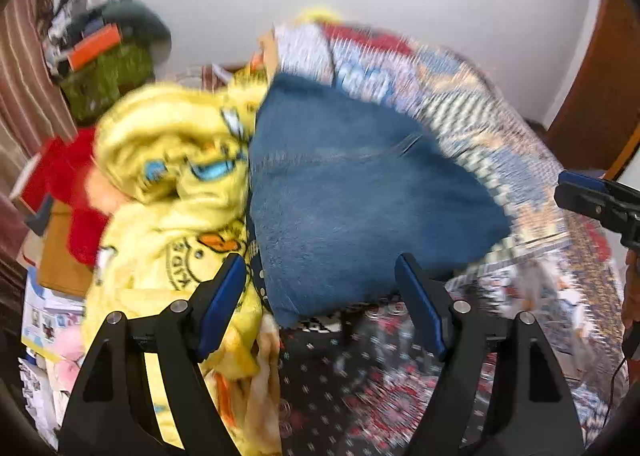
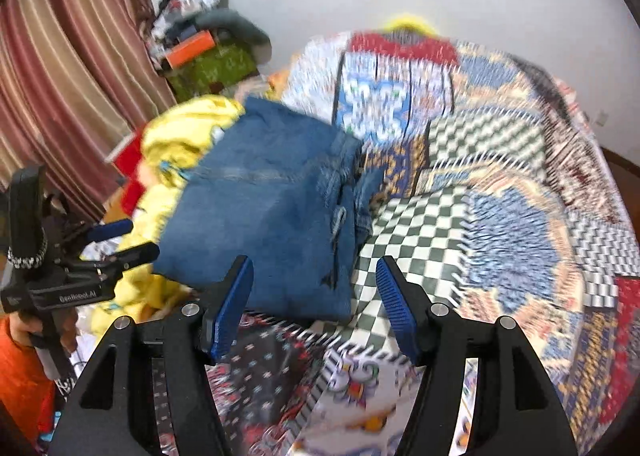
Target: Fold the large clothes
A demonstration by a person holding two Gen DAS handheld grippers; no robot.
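Note:
Folded blue jeans lie in a stack on the patterned bedspread; they also show in the right wrist view. A yellow cartoon-print garment is heaped against their left side, also in the right wrist view. My left gripper is open and empty, just in front of the jeans' near edge. My right gripper is open and empty, also close before the jeans. The left gripper shows at the left of the right wrist view. Both views are blurred.
A patchwork quilt covers the bed to the right. A red cloth and boxes lie left of the bed. A cluttered green crate stands by the striped curtain. A wooden door is at far right.

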